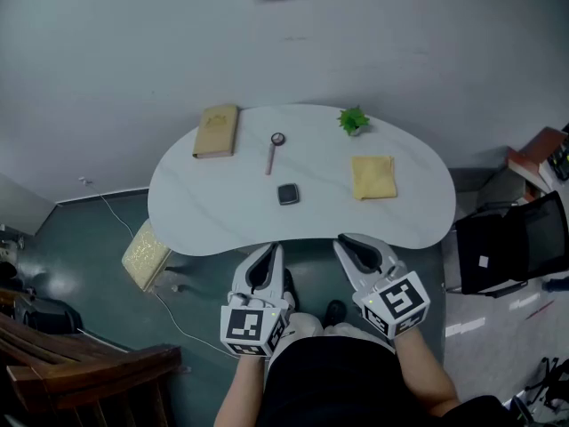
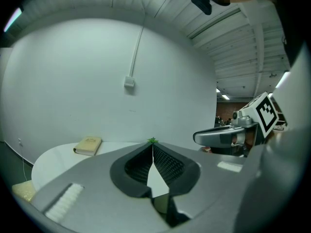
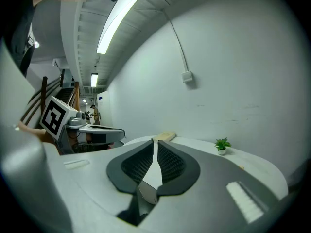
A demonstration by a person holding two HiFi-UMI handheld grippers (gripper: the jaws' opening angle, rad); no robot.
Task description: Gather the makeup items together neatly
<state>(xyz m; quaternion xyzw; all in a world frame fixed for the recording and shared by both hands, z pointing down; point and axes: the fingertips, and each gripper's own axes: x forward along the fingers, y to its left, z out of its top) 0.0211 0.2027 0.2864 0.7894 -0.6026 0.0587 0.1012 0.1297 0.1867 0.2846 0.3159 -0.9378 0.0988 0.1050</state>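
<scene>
Head view: left tool (image 1: 269, 252) and right tool (image 1: 348, 243) hover off the near edge of the surface (image 1: 204, 212), probably pre-start. Slim pink makeup stick (image 1: 272, 155) lies centre-far, dark compact (image 1: 288, 194) just nearer, apart. Left gripper view: jaws pressed together, empty. Right gripper view: same, 0 held.

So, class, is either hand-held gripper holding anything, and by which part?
Nothing is held. The left hand-held gripper and the right hand-held gripper are both shut and empty, at the near edge of the table.
</scene>
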